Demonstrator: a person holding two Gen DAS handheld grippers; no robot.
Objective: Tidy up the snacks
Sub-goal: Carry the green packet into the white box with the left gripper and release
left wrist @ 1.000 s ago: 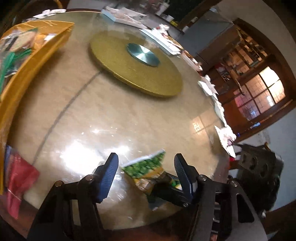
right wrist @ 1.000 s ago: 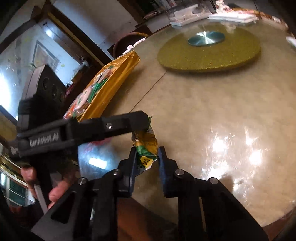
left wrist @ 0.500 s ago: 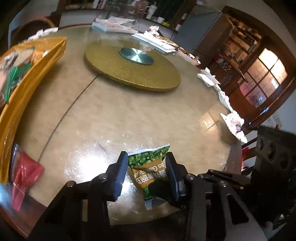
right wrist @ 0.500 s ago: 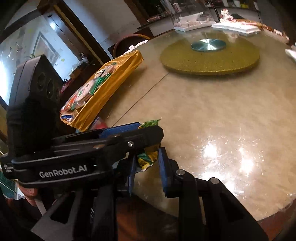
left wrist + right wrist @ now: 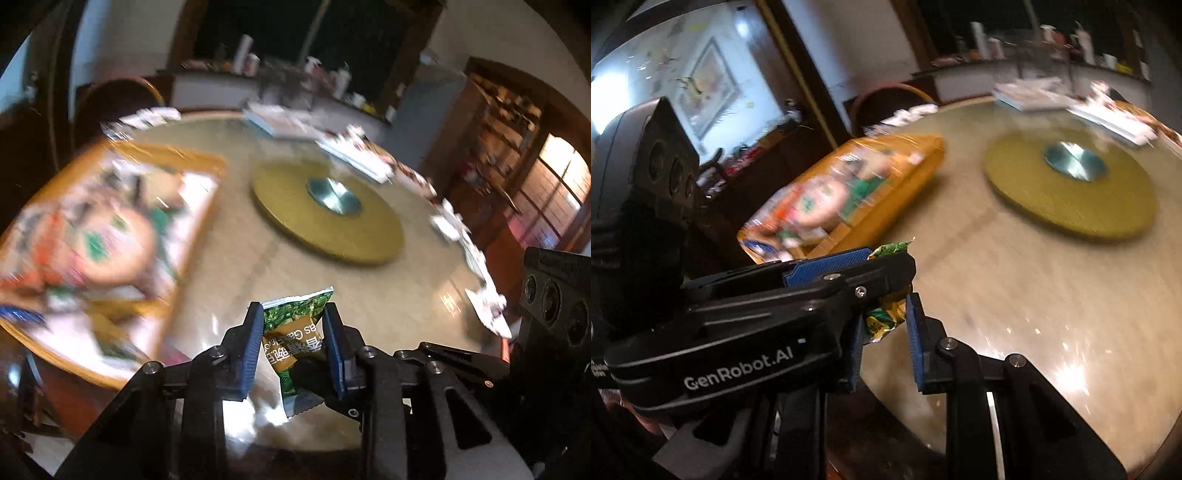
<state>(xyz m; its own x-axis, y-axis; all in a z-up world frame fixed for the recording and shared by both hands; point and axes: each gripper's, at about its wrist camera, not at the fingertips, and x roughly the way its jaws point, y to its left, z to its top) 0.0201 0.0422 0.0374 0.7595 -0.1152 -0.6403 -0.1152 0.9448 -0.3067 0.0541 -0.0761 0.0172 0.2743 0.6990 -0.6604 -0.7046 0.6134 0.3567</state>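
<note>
Handover step, mid-air. Green pea snack packet (image 5: 295, 332) pinched between blue pads of left gripper (image 5: 295, 345), clear of the marble table (image 5: 229, 258). Left jaws just closed in on the packet; packet now between them, both pads pressing on its sides, foil creased and tented above the fingertips. Lower sealed edge of packet hangs below the pads, near the black fingers of right gripper (image 5: 884, 332).

Right wrist view: right gripper narrowly spread, crumpled yellow-green tail of the same packet between its pads. Near pad touching the foil; far pad looks to stand off by a small gap. Full contact cannot be confirmed, left gripper's body blocks much of the view. Judged as a loose pinch at best.

Surroundings: yellow tray of assorted snacks (image 5: 849, 192) on the table to the left, blurred. Gold lazy Susan (image 5: 328, 210) at table centre, well apart from the packet. Papers and boxes along the far rim, too smeared to name.

Step in hand, judged: transfer of packet from right to left, ahead of carry to the yellow tray.

Next move calls for: right pads spread fully before any pull-away, otherwise foil tears or slips from the left pinch. Then left grip kept firm, packet carried over the tray rim and lowered among the other packets before release.

Risk: slippery, puffed foil; shallow pinch near one end.
</note>
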